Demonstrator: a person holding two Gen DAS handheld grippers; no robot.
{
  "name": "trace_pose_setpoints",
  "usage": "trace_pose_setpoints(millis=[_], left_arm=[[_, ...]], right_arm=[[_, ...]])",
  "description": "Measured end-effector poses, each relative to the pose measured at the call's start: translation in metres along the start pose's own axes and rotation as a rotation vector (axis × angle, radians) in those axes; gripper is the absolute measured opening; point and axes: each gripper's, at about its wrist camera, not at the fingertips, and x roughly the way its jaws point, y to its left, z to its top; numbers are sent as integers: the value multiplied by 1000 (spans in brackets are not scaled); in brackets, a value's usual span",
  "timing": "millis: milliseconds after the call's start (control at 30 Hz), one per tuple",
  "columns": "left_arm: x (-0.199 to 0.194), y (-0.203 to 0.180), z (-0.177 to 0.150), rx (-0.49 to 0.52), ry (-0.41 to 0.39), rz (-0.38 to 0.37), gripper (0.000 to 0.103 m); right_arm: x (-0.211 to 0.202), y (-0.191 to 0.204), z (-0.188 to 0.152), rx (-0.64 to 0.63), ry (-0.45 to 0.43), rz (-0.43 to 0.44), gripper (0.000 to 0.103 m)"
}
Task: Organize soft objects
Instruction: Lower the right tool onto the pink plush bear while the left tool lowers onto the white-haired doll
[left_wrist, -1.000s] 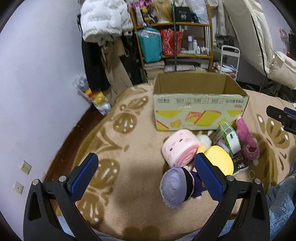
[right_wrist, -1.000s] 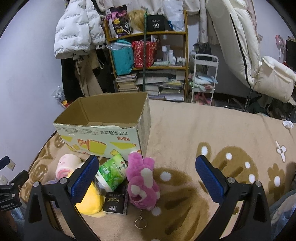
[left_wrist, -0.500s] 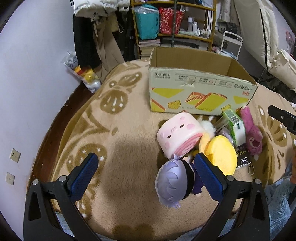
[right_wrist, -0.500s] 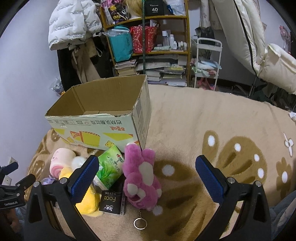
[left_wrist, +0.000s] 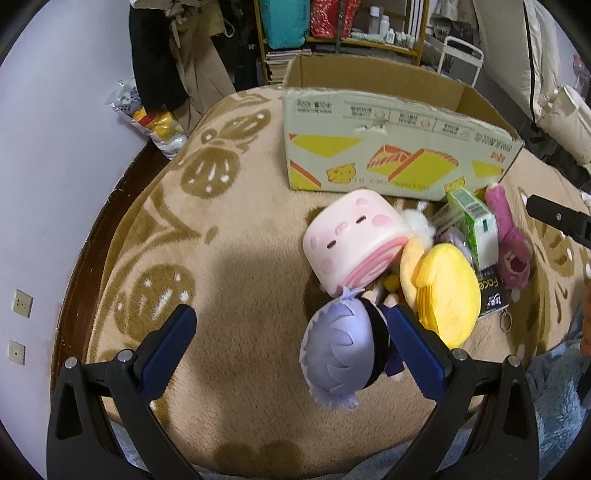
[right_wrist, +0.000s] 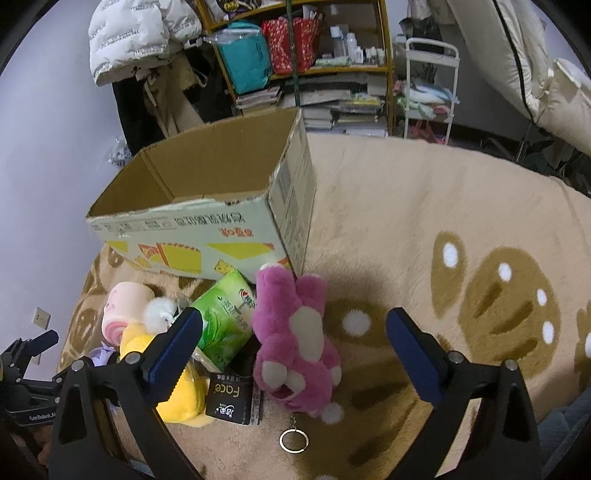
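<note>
An open cardboard box (left_wrist: 391, 155) stands on the tan patterned blanket (left_wrist: 236, 258); in the right wrist view the box (right_wrist: 207, 221) looks empty. In front of it lies a pile: a pink roll-cake plush (left_wrist: 354, 240), a purple-haired doll (left_wrist: 340, 362), a yellow plush (left_wrist: 443, 291), a green tissue pack (right_wrist: 225, 317), a magenta bear plush (right_wrist: 295, 339) with a key ring (right_wrist: 293, 440), and a black "Face" packet (right_wrist: 229, 398). My left gripper (left_wrist: 291, 350) is open, low over the blanket, its right finger beside the doll. My right gripper (right_wrist: 295, 354) is open over the magenta bear.
A cluttered wooden shelf (right_wrist: 306, 59) with bags and books stands behind the box. A white jacket (right_wrist: 136, 33) hangs at the left, a white wire cart (right_wrist: 428, 88) at the right. The blanket's left edge drops to dark floor (left_wrist: 107, 206) by the wall.
Both grippers have moved forward and down toward the pile. The left one now has the purple-haired doll close by its right finger; the right one has closed in on the magenta bear.
</note>
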Motion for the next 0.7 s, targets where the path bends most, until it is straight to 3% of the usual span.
trace_pose_setpoints(millis=[333,600,700], left_arm=[[14,-3,-4,25,61,4,102],[21,-8,-7,45,97,2,102],[23,-11,-9,56,109,1,102]], right_arm=[[28,4,-6,-49,160,1,101],[43,6,-12,-49,237,-10,99],[48,5,-12,-48,256,-9,94]])
